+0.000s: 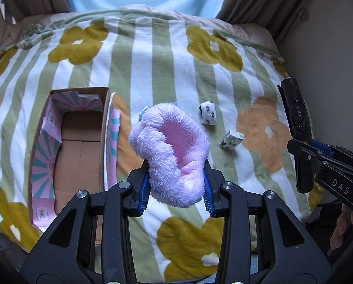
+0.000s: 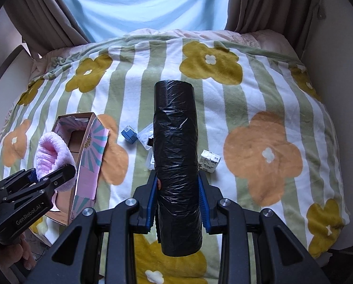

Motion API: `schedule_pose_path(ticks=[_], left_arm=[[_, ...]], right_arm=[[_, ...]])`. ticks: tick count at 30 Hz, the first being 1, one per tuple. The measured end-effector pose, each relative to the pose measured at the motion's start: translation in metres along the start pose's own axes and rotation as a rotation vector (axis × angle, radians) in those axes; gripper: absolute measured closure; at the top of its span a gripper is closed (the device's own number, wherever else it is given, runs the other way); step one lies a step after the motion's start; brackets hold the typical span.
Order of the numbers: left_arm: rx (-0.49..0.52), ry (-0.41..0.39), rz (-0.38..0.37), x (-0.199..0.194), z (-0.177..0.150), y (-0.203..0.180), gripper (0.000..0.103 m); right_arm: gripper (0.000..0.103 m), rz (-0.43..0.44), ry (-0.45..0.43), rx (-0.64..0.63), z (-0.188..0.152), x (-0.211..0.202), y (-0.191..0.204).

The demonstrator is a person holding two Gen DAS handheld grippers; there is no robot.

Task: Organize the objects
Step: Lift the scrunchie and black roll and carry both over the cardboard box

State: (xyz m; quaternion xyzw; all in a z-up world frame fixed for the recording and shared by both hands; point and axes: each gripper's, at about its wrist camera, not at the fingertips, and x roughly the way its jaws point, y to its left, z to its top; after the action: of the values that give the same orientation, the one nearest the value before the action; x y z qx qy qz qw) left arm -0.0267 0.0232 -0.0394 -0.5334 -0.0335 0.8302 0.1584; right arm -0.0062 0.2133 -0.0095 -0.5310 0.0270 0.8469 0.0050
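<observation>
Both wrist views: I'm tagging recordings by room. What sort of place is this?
Probably a bedroom: a bed under a flowered striped blanket, and brown curtains around a bright window behind it.

Fluffy lilac plush slipper [image 1: 174,156] with smoother pink lining; glossy, crinkled black plastic roll [image 2: 176,163]; matt brown cardboard box [image 1: 79,146] with printed paper lining; soft fleecy blanket [image 1: 152,59].

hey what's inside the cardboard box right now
The cardboard box shows only its bare brown floor and pink patterned lining. Its near end is hidden by the left gripper, which holds the pink fluffy slipper.
</observation>
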Motion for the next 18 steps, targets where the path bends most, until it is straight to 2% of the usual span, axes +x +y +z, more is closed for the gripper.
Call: schedule_pose_path(ticks=[7, 18], left_arm=[[-0.091, -0.036, 0.046, -0.020, -0.006, 0.037, 0.070], [-0.311, -0.060, 0.158, -0.046, -0.032, 0.127, 0.070]], right_arm=[[0.074, 0.057, -0.011, -0.097, 0.015, -0.001, 0.040], [0.074, 0.171, 0.016, -0.273, 0.037, 0.022, 0.123]])
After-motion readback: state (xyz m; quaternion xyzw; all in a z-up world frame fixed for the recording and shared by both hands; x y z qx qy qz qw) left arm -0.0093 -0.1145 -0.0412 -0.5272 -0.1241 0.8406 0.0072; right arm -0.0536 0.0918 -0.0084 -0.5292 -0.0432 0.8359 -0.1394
